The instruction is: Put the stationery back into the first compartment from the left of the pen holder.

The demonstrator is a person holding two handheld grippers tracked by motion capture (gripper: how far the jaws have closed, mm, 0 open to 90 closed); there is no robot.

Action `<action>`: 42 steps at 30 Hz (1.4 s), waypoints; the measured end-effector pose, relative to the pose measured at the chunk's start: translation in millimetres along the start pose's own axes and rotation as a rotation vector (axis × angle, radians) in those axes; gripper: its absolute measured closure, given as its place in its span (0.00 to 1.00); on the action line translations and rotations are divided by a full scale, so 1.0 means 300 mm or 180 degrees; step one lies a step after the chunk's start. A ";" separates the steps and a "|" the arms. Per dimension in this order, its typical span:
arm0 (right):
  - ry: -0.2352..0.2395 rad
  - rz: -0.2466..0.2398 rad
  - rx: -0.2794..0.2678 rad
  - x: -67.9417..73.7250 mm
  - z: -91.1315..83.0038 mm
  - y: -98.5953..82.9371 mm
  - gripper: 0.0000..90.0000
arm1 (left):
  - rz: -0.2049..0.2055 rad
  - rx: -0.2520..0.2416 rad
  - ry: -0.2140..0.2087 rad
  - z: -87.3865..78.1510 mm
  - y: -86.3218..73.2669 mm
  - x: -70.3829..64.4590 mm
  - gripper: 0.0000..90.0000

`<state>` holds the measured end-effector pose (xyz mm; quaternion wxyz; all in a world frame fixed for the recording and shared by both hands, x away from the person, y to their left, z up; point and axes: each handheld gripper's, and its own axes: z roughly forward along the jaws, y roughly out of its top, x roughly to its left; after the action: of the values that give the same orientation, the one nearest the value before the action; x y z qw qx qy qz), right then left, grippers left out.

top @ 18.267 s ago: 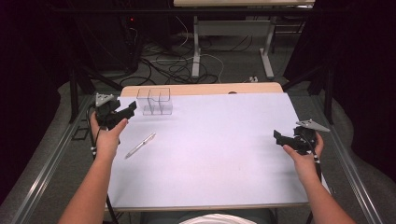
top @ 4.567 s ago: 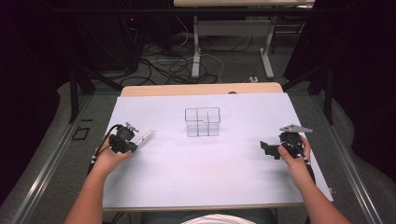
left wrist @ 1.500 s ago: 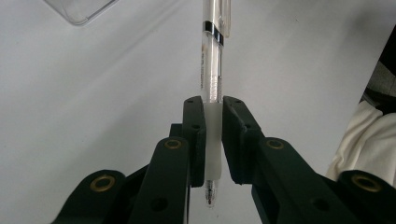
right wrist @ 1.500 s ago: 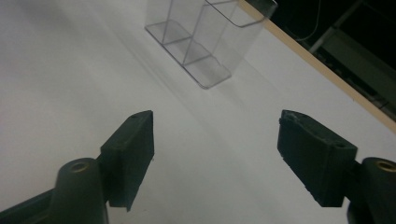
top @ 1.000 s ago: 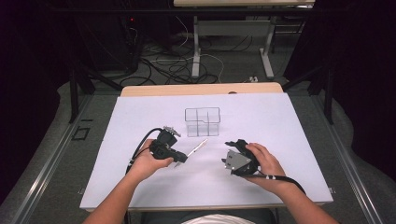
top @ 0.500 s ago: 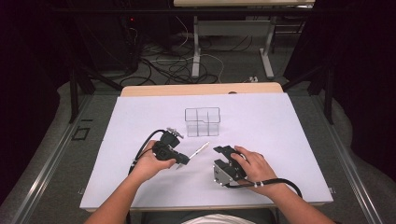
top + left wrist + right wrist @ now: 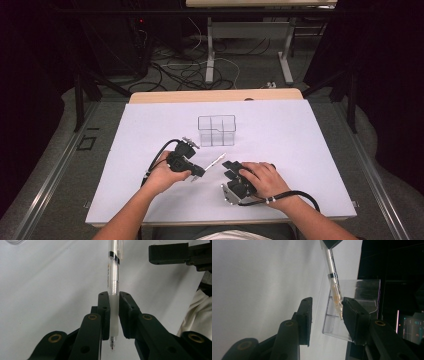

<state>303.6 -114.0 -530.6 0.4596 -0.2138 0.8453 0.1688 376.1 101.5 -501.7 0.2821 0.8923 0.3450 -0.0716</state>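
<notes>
A clear pen [image 7: 214, 162] with a white grip is held low over the white table [image 7: 300, 150]. My left gripper [image 7: 196, 172] is shut on that grip [image 7: 113, 312], the writing tip toward its camera. My right gripper [image 7: 231, 166] lies turned on its side just right of the pen, open. In the right gripper view its jaws stand wide apart [image 7: 327, 303], and the pen's far end [image 7: 335, 293] hangs close to the inner face of the right-hand jaw without being pinched. A clear divided box [image 7: 216, 130] stands behind the pen, upright.
The white sheet has bare room left and right of the hands. A wooden strip [image 7: 215, 95] edges the table's far side. Beyond it lie cables [image 7: 200, 70] and desk legs on a dark floor. Part of my right gripper [image 7: 172, 252] shows in the left gripper view.
My right gripper has slid left toward the pen and rolled onto its side. The left gripper has stayed in place with the pen. Much earlier, the box stood at the back left.
</notes>
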 end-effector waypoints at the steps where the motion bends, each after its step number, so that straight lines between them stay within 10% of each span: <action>1: 0.0018 -0.0033 -0.0001 0.002 0.003 0.002 0.67 | -0.0004 0.0002 0.0002 0.001 0.001 -0.002 0.89; 42: 0.0058 -0.0703 0.0157 0.057 0.024 0.046 0.88 | 0.0148 0.0093 -0.0327 0.078 0.022 -0.073 0.88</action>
<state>293.3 -102.4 -547.8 0.4728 -0.2958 0.8247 0.0944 365.5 71.9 -511.1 0.2879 0.8993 0.3081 -0.1158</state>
